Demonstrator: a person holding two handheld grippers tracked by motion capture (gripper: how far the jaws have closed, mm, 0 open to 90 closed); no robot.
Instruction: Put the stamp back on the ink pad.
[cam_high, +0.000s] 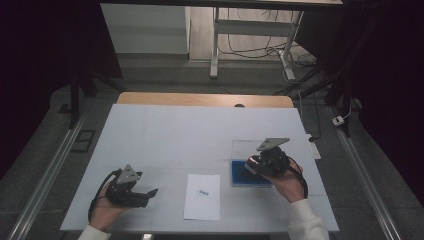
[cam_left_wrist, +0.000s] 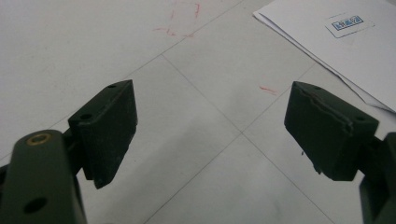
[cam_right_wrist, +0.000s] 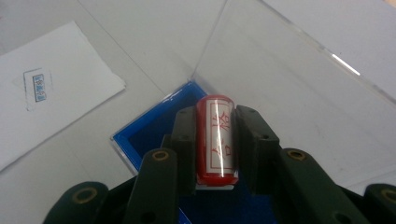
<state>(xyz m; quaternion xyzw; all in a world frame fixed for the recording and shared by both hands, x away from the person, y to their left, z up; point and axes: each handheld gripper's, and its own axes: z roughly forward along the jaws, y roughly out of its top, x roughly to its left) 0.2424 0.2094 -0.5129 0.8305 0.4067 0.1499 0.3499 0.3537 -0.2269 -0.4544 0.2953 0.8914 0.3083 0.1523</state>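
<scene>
I see the big white table (cam_high: 165, 135) first. On it lies a white paper (cam_high: 202, 197) with a small blue mark. It sits between my two hands, a little ahead of the left fingers and off to the side of the right ones.

Next is the blue ink pad (cam_high: 239, 175) in its clear box, with the clear lid (cam_right_wrist: 289, 74) tipped open behind it. The pad lies right under my right fingers.

My right gripper (cam_high: 257, 165) has its fingers pressed tight on a small red stamp (cam_right_wrist: 217, 140). The stamp has a white label with red signs on it. It sits between the two fingers, end pointing down at the blue pad. I think I am at the inking step. I cannot tell if the stamp touches the pad.

My left gripper (cam_high: 150, 192) has its fingers wide apart with nothing between them. Just bare table lies under them, and the corner of the paper is past the one finger.

I guess the next move is to lift the stamp, carry it over to the paper, and press it down flat.

The right hand (cam_high: 287, 182) tips its gripper down and toward the middle. The left hand (cam_high: 107, 210) rests low, pointing at the paper.
</scene>
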